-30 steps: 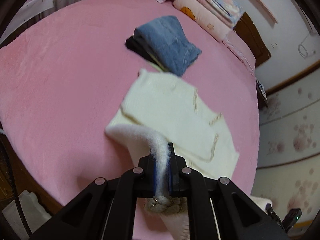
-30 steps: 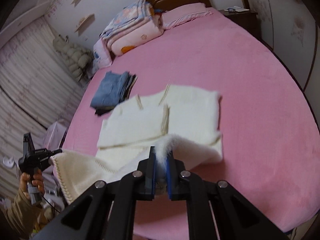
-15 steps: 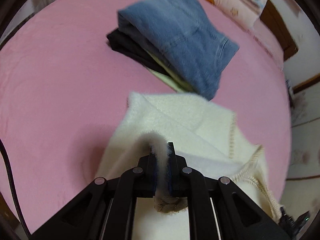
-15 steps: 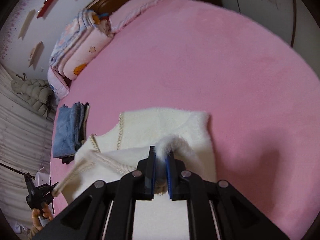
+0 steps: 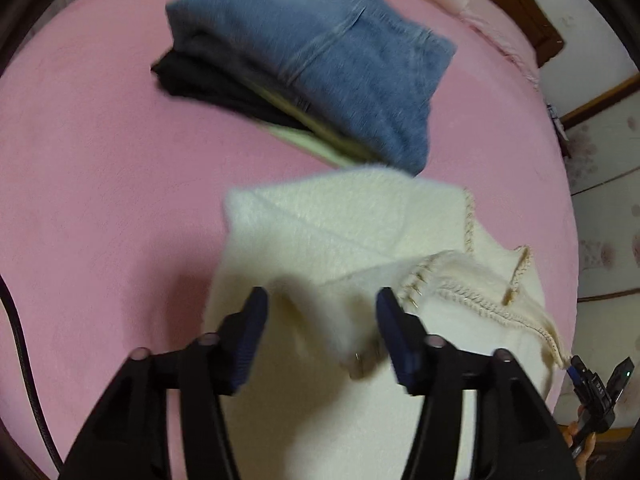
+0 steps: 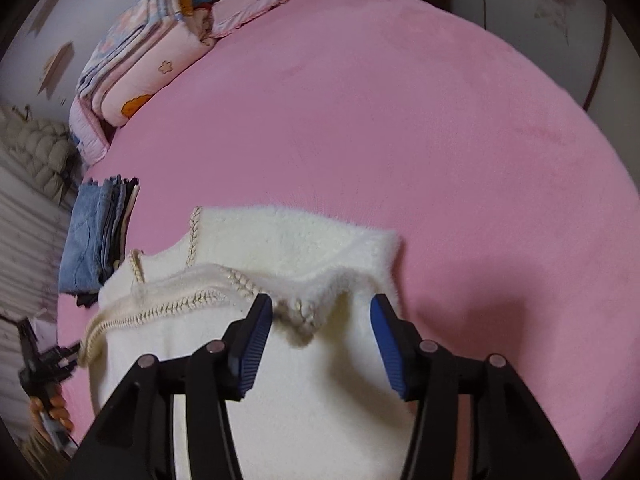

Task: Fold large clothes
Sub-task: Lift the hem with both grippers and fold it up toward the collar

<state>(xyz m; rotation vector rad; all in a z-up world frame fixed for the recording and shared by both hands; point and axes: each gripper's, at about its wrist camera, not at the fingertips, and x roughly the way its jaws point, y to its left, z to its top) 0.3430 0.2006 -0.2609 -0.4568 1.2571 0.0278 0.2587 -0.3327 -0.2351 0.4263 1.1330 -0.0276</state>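
Note:
A cream fuzzy knit garment (image 5: 332,236) lies folded on the pink bed (image 5: 100,184), its stitched hem doubled over on top. My left gripper (image 5: 320,312) is open just above it, and a released fold of fabric sits between the jaws. In the right wrist view the same garment (image 6: 304,248) lies under my right gripper (image 6: 320,316), which is also open with a loose hem corner between its jaws. Neither gripper holds the cloth.
A stack of folded clothes topped with blue jeans (image 5: 320,52) lies just beyond the garment, also in the right wrist view (image 6: 92,236). Folded quilts and a pillow (image 6: 148,56) sit at the headboard. Bare pink bed (image 6: 440,140) spreads to the right.
Both grippers carried the garment's hem forward over its body, lowered, and opened, letting go of the cloth. The garment now lies folded over.

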